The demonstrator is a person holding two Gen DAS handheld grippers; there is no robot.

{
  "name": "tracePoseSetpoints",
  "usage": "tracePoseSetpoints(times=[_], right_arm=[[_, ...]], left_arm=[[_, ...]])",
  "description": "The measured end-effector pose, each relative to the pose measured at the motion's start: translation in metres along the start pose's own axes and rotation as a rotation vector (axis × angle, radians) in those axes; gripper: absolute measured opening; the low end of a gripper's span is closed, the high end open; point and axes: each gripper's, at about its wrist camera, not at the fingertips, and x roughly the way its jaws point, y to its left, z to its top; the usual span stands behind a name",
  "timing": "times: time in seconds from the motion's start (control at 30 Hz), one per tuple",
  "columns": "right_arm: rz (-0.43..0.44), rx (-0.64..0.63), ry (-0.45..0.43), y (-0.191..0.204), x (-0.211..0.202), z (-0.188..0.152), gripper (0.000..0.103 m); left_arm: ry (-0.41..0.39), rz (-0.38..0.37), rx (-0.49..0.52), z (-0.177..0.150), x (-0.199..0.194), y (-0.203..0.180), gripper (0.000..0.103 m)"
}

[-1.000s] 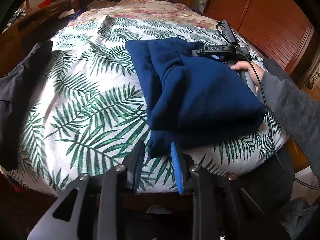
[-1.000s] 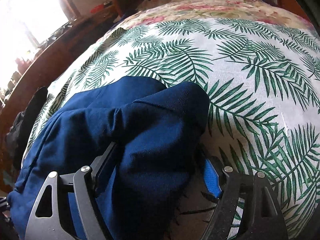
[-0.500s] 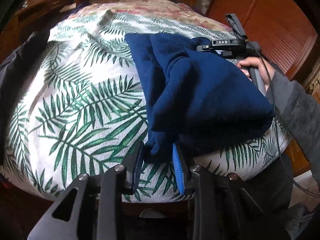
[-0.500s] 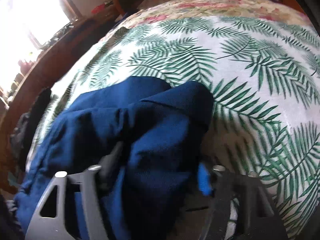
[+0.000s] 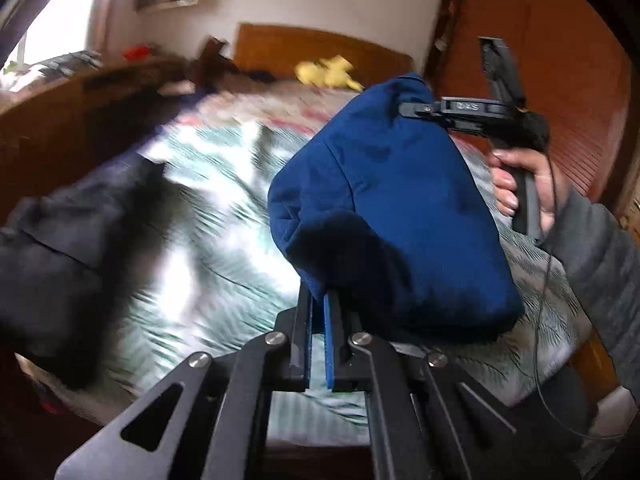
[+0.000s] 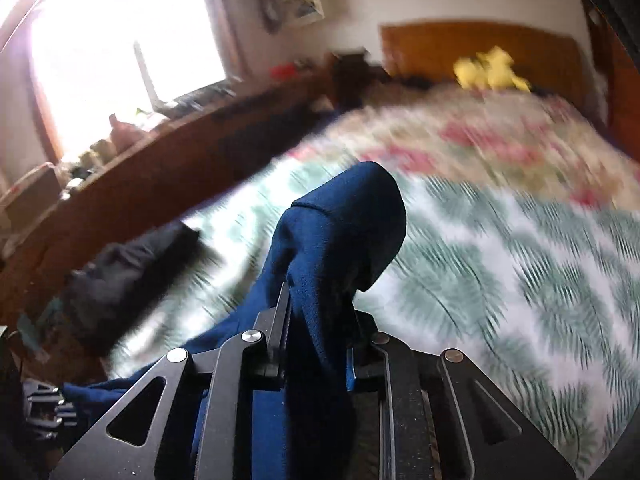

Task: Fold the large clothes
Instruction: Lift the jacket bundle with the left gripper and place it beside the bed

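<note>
The folded navy garment hangs in the air above the palm-leaf bedspread. My left gripper is shut on its near lower edge. My right gripper shows in the left wrist view clamping the garment's far top corner, held by a hand in a grey sleeve. In the right wrist view the right gripper is shut on a thick bunch of the navy garment, which rises between the jaws and drapes down to the left.
A dark garment lies in a heap on the bed's left side, also in the right wrist view. A yellow plush toy sits by the wooden headboard. A wooden wardrobe stands right. A long wooden shelf runs under the window.
Both grippers closed on the navy garment and lifted it off the bed. Both views swung upward, with motion blur; the room wall and window now show.
</note>
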Motion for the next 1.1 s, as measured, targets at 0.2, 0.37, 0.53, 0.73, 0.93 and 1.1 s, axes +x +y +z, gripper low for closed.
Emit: tracePoseSetpoints(times=[0.2,0.37,0.53,0.73,0.93,1.1], right_arm=[[0.13,-0.126,-0.059,0.11,0.045,0.074,0.017],[0.236,-0.159,-0.055,0.198,0.107,0.113,0.017],[0.307,-0.166,0.025,0.265,0.173,0.122,0.018],[0.263,-0.137,0.348,0.305,0.267,0.083,0.029],[0.195,-0.232,0.367,0.298,0.255,0.048,0.052],[0.183,-0.277,0.288,0.286,0.197,0.036,0.052]], left_arm=[[-0.111,0.245,-0.035,0.038,-0.055,0.098,0.002],[-0.136,0.448,-0.08,0.055,-0.094,0.176,0.002],[-0.109,0.6,-0.14,0.053,-0.11,0.239,0.002],[-0.006,0.712,-0.194,0.024,-0.087,0.288,0.003],[-0.01,0.691,-0.289,0.018,-0.091,0.297,0.005],[-0.072,0.694,-0.285,0.021,-0.112,0.264,0.005]])
